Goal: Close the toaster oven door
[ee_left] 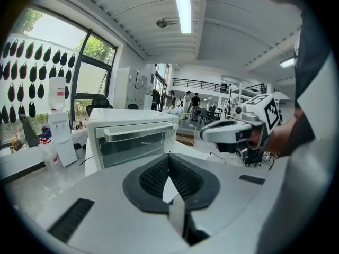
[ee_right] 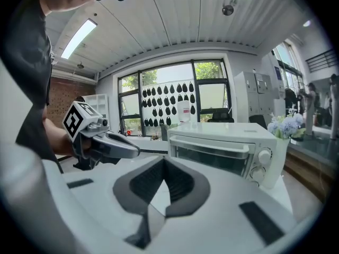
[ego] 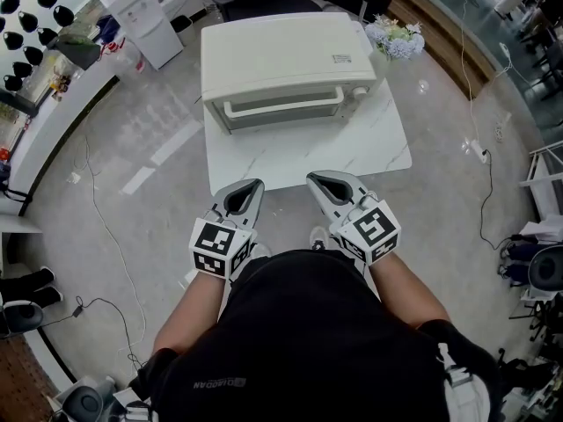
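Toaster oven (ego: 286,69) sits at the far half of the white marble worktop (ego: 308,161), front facing the person. Door (ego: 281,108) looks upright and flush with the casing in both gripper views, with the bar handle (ee_left: 135,132) along its top edge. Judged closed, or within a hair of it.

Left gripper (ego: 253,185): jaws together, nothing between them. Right gripper (ego: 317,179): the same, jaws shut and empty. Both are held close to the body, near the front edge of the worktop and well apart from the oven.

Handling notes:
- Door is glass in a thin metal frame and hinged at the bottom, so it is light and stiff.
- A push on the handle or the top rim suffices; no grip is needed.
- The oven body probably slides on smooth marble, so push gently.
- Keep off the glass pane and the knobs (ee_right: 263,155).
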### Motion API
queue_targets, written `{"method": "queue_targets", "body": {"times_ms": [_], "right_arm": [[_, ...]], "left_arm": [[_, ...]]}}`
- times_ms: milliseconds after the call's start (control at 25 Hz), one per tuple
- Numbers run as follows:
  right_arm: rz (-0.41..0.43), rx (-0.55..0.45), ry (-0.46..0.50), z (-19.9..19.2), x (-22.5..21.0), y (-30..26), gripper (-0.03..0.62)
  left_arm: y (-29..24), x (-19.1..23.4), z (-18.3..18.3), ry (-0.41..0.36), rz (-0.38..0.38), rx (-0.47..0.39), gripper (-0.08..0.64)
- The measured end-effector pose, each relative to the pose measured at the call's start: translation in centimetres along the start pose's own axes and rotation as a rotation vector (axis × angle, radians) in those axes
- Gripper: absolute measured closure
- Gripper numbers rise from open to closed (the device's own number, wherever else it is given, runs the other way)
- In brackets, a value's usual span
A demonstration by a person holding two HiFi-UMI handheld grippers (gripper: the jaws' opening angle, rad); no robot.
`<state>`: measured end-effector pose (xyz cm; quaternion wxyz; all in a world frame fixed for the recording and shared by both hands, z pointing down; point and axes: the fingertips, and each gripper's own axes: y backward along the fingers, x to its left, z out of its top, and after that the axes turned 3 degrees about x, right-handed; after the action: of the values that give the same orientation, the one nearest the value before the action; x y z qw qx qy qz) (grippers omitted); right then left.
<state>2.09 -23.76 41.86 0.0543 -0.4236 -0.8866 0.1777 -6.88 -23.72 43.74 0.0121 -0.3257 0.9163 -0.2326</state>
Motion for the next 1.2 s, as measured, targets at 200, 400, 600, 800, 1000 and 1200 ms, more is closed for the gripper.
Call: {"method": "queue_targets", "body": {"times_ms": [200,400,600,800,1000,1200], "right_arm": [[0.005,0.003,-0.003,0.05,-0.01,-0.07,0.591],[0.016,-0.002,-0.027,-0.06,-0.08,-0.26,0.591],[0.014,-0.004,-0.045,-0.09,-0.37,-0.27,0.591],[0.017,-0.005,-0.050,-0.05,-0.26,-0.30,0.591],[0.017,-0.004,-0.056,-0.13,-0.36,-0.36,0.591],[0.014,-0.006,-0.057,-0.14,-0.63,-0.38,0.591]], "left_arm": [[0.06,0.11,0.36,0.002,0.003,-0.003,0.557],[-0.03,0.24,0.32,0.003,0.004,-0.003,0.557],[-0.01,0.32,0.42,0.003,0.006,-0.001,0.557],[0.10,0.38,0.45,0.004,0.009,-0.002,0.557],[0.07,0.50,0.50,0.005,0.010,-0.002,0.557],[-0.07,0.57,0.54,0.005,0.011,-0.002,0.557]]}}
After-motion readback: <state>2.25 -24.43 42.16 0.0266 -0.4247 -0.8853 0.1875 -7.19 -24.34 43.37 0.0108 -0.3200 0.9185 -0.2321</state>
